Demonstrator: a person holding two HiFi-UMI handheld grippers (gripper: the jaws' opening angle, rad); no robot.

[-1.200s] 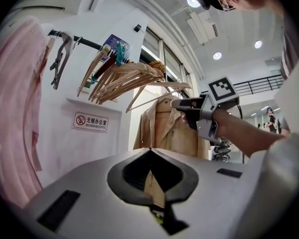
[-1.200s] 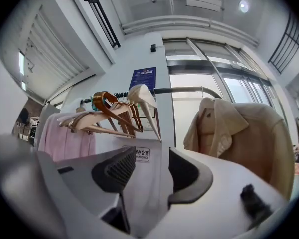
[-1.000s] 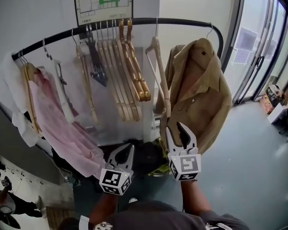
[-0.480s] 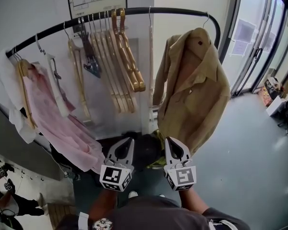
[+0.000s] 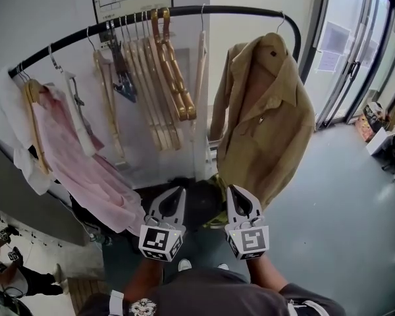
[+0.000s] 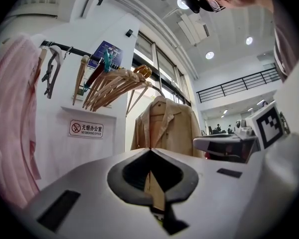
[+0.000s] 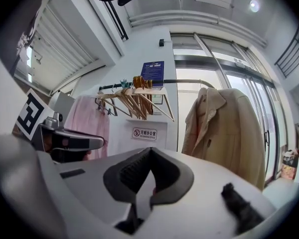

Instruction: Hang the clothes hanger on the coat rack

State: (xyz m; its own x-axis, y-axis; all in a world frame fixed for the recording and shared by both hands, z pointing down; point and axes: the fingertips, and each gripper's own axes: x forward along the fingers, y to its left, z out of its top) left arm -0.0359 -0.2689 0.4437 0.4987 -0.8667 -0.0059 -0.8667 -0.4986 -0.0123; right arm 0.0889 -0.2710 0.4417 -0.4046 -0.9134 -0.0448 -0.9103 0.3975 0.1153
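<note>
A lone pale wooden hanger hangs free on the black curved rail, between a bunch of wooden hangers and a khaki jacket. Neither gripper touches it. My left gripper and right gripper sit side by side low in the head view, well below the rail, both pointing at the rack. Each is shut with nothing between its jaws, as the left gripper view and the right gripper view show.
A pink shirt and a white garment hang at the rail's left end. A dark bag lies on the floor under the rack. Glass doors stand to the right, with grey floor in front of them.
A second ago my right gripper was open and raised at the lone hanger's lower end. It has since shut empty and dropped down beside the left gripper. The hanger stays on the rail.
</note>
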